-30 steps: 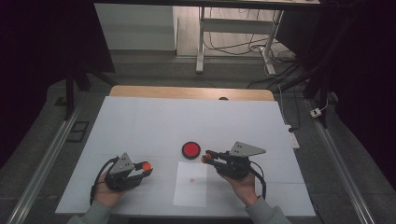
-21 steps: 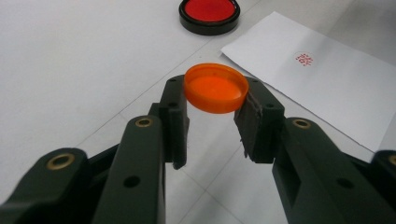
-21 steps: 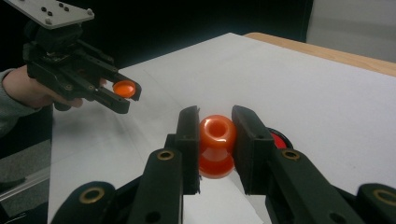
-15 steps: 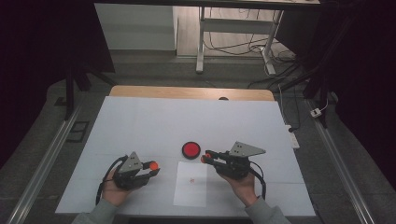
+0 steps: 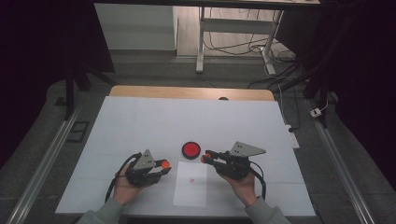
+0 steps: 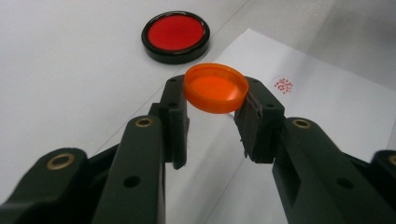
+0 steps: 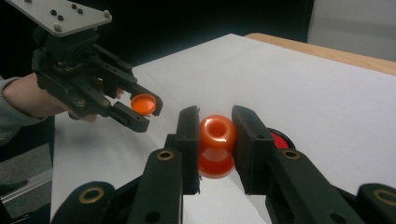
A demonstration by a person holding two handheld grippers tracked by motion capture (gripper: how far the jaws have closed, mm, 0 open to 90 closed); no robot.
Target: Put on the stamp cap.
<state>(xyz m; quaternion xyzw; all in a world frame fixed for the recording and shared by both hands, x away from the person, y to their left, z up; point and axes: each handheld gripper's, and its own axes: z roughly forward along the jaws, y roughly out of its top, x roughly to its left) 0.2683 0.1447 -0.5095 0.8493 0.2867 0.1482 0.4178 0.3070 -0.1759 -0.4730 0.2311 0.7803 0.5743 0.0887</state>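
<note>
Nearest, a white paper sheet (image 5: 191, 184) lies on the table (image 5: 140, 121), bearing a small red stamp mark (image 6: 283, 85). Left of the sheet, the left gripper (image 5: 163, 167) clenches an orange cap (image 6: 215, 87) above the sheet's edge. Right of the sheet, the right gripper (image 5: 205, 156) grasps an orange stamp (image 7: 217, 145). Just beyond the sheet rests a red ink pad (image 5: 191, 150).

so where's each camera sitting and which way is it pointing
High view: above the person's side, looking forward and down on the white table; both forearms and grippers enter from below.
Left gripper view: rides the left gripper, along its jaws clamping an orange cap.
Right gripper view: rides the right gripper, holding an orange stamp.
Shared: all views show the red ink pad.
</note>
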